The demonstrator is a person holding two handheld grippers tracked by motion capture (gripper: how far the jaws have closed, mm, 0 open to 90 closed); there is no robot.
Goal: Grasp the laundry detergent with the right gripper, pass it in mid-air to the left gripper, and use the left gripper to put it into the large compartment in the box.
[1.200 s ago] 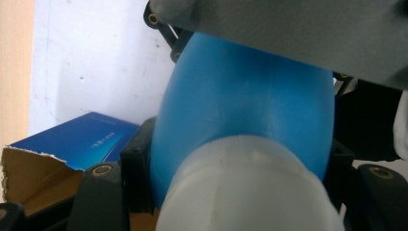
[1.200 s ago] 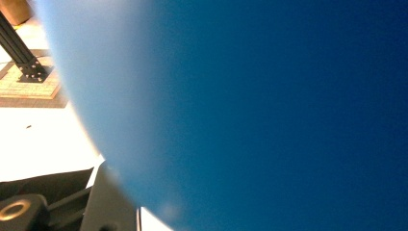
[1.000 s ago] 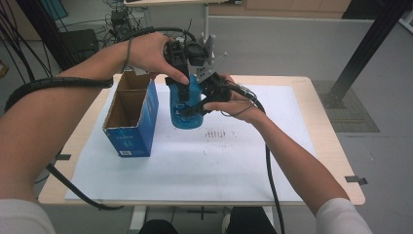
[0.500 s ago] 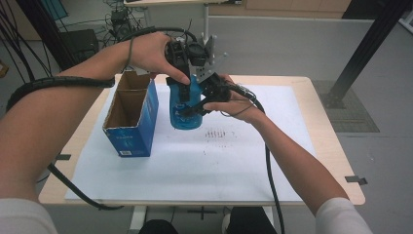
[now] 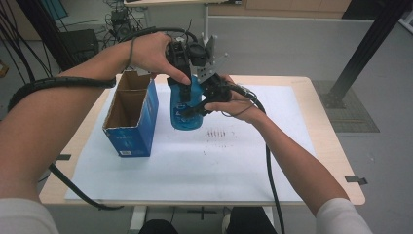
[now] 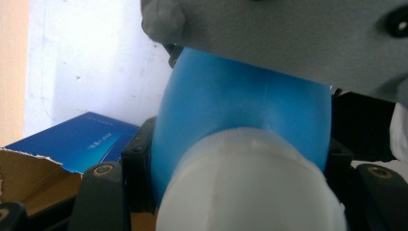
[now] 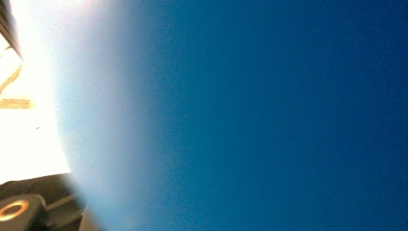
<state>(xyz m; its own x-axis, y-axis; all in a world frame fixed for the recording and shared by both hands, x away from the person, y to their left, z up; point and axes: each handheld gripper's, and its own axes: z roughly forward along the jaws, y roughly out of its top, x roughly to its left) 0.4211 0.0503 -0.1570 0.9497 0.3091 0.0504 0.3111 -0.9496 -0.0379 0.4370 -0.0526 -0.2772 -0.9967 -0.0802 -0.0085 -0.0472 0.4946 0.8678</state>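
High view: left gripper (image 5: 187, 90) and right gripper (image 5: 197, 108) both clamp the blue plastic bottle (image 5: 184, 117), white cap (image 6: 250, 185) on, above the table's far-left area beside the open blue cardboard box (image 5: 130, 114); judged mid-task, cap removal or boxing remaining.

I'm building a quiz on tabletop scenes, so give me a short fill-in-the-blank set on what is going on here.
1. Both grippers are shut on a ____ bottle.
2. The left gripper grips the bottle near its white ____.
3. The open cardboard box stands to the ____ of the bottle in the high view.
4. The right gripper holds the bottle from its ____ side in the high view.

Missing words: blue; cap; left; right
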